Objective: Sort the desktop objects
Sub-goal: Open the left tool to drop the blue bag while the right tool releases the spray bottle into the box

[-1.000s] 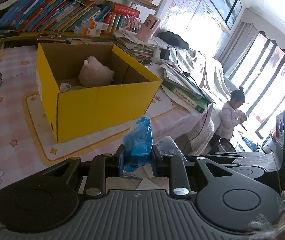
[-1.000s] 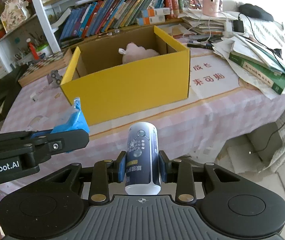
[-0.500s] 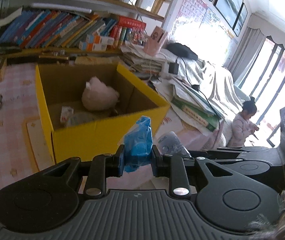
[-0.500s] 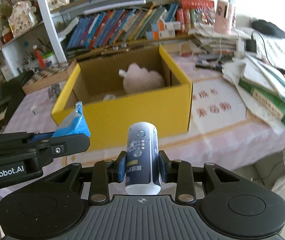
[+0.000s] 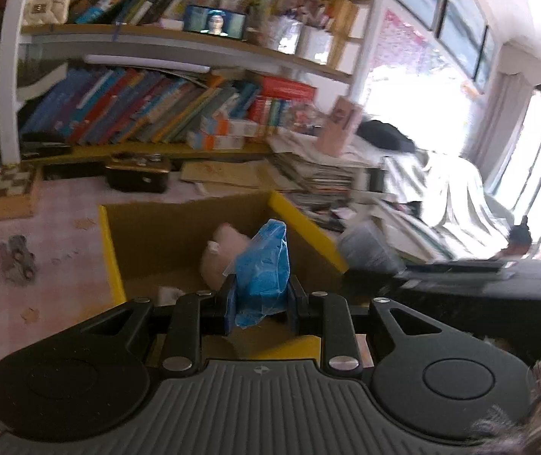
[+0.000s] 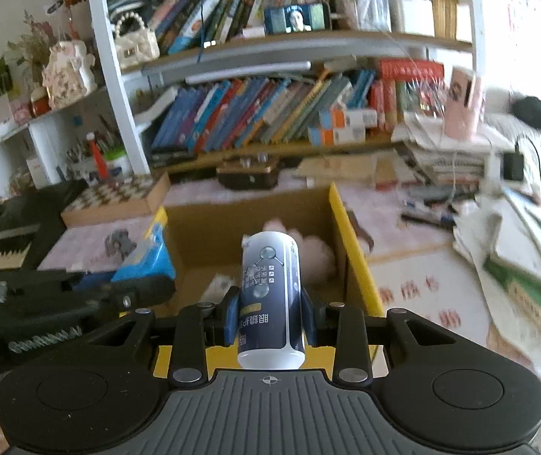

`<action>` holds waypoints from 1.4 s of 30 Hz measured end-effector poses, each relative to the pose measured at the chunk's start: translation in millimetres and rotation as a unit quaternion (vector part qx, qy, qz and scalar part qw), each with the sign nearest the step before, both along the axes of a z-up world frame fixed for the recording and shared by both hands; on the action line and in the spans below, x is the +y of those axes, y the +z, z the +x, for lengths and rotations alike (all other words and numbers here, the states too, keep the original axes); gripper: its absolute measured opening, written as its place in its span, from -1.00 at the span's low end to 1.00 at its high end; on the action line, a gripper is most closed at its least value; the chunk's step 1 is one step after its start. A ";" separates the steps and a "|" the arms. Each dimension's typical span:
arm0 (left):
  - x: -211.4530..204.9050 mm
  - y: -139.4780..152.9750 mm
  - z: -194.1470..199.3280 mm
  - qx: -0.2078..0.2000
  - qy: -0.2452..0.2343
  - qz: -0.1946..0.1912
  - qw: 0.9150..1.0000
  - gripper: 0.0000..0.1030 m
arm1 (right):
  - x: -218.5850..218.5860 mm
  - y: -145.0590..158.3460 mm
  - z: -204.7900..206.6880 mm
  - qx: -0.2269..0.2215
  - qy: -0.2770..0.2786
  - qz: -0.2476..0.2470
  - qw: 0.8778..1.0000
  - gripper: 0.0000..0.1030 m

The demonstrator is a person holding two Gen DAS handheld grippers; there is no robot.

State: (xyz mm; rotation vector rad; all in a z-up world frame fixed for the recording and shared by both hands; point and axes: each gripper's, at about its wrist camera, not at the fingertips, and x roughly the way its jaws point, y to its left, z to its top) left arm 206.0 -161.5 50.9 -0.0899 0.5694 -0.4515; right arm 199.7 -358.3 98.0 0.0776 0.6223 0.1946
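- Blue plastic packet (image 5: 264, 271), centre of the left wrist view: looks soft, crinkly, feather-light; probably squashes under pressure, so best pinched across its bunched lower half, as now.
- Dark cylindrical bottle (image 6: 270, 295), centre of the right wrist view: looks rigid, smooth, likely slippery; held across its mid-body, white base toward the camera.
- Left gripper (image 5: 262, 305): clamped tight on the packet.
- Right gripper (image 6: 270, 320): pinched firmly on the bottle.
- Both angled downward, side by side, over the near edge of the yellow cardboard box (image 6: 350, 250).
- Inside, mid-frame: a pink plush toy (image 5: 219, 254) against the far wall.
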 end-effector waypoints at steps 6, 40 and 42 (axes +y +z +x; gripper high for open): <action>-2.8 0.1 35.4 -0.019 0.028 0.033 0.999 -0.54 | 2.6 9.7 37.5 -0.028 0.016 -0.016 0.999 -0.37; -25.1 -22.3 65.8 -0.001 0.061 0.135 0.989 0.51 | 22.5 -59.5 87.9 0.067 0.129 -0.117 0.982 -0.05; -20.1 -12.8 52.7 -0.014 0.073 0.121 0.990 0.61 | 20.2 -51.6 80.6 0.048 0.120 -0.109 0.986 -0.02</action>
